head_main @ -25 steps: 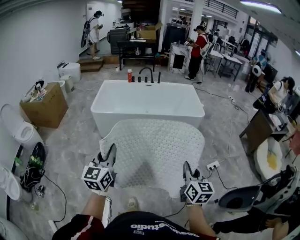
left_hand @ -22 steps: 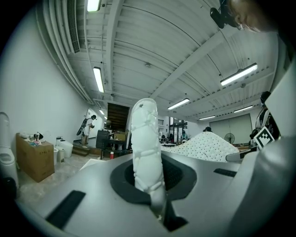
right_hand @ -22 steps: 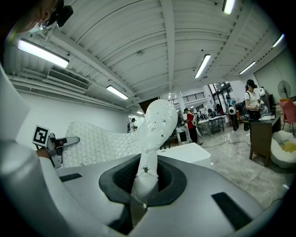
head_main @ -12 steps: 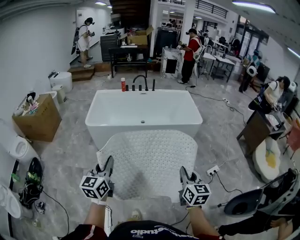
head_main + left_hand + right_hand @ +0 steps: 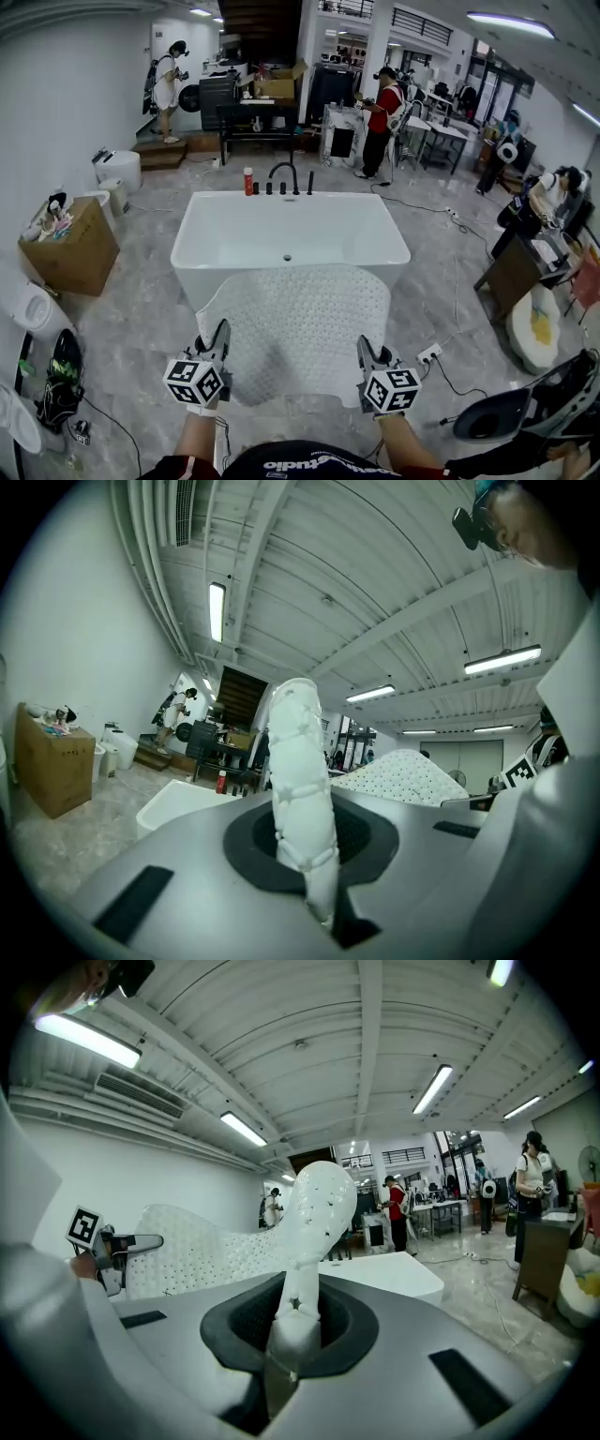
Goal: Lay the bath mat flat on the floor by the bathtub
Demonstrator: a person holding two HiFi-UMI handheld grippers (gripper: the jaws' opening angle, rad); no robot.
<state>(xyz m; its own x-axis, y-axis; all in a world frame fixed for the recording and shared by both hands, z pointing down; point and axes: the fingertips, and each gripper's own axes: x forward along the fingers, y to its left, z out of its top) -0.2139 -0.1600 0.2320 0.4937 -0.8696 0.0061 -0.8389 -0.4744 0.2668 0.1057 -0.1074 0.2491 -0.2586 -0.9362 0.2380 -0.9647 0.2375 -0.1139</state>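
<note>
Left gripper and right gripper were held level, fingers clenched on the bath mat's near corners, as 1 second earlier.

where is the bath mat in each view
Head view: bath mat centre, held up before the bathtub.
Left gripper view: centre, edge pinched between the jaws.
Right gripper view: centre, pinched, spreading left.
Shared landmark: the white bathtub.

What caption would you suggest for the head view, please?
Left gripper and right gripper hold a white bath mat in front of the bathtub.
</note>
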